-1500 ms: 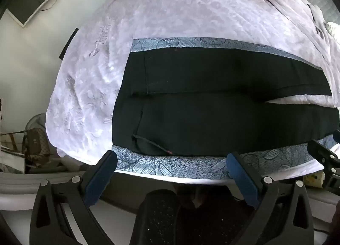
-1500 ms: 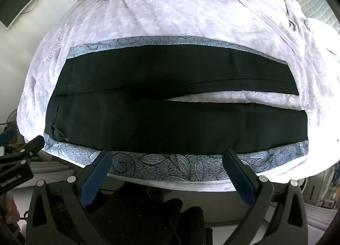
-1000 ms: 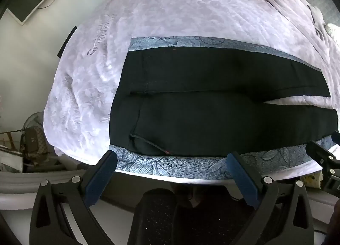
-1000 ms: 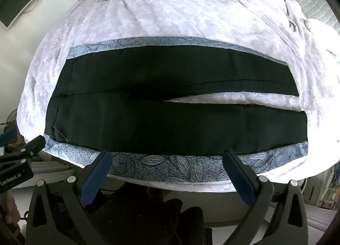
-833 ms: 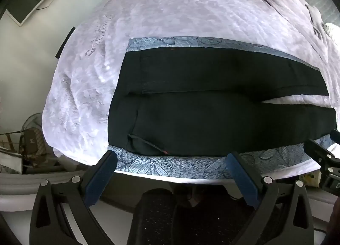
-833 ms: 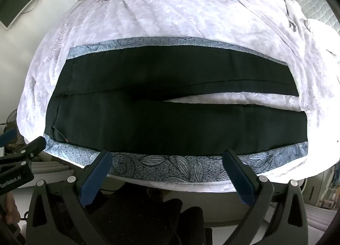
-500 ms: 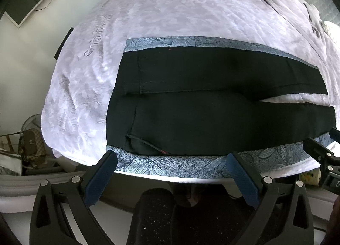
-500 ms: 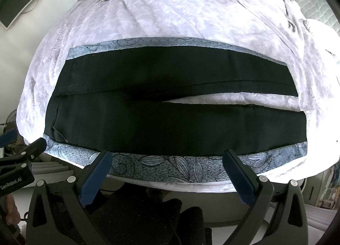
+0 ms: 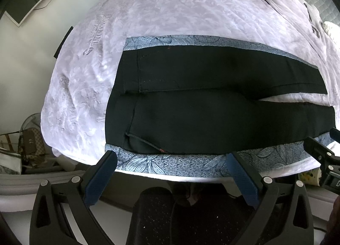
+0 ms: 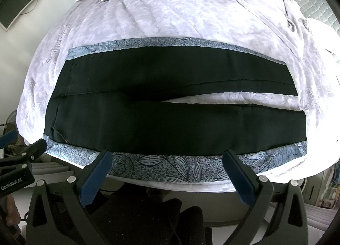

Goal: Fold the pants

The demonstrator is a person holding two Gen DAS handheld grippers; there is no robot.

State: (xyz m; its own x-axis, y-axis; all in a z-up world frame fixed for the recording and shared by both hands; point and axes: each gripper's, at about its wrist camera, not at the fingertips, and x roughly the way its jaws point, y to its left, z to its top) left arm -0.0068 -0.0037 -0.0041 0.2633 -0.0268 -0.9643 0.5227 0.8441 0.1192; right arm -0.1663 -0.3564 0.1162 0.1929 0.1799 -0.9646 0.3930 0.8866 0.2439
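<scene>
While we are hovering both tools off the near edge of the bed, the pants [image 10: 170, 117] are lying straight ahead of us, their long axis running crosswise to our fingers — waistband out toward the left, leg cuffs out toward the right. Our left gripper [image 9: 170, 170] is sitting nearer the waistband and our right gripper [image 10: 167, 169] nearer the mid-leg stretch, so each is facing its own part of the near leg's long edge. Both are standing with jaws spread wide and nothing between the blue pads, just short of the garment and not touching it. The pants are black, spread flat and smooth on a lilac bedspread [image 10: 191, 15], with a blue leaf-printed band [image 10: 180, 165] showing along the near and far sides. The two legs are lying side by side, parting toward the cuffs where a wedge of bedspread is showing between them. We are judging that no fold has been made yet — the near leg edge looks like the natural first hold.
</scene>
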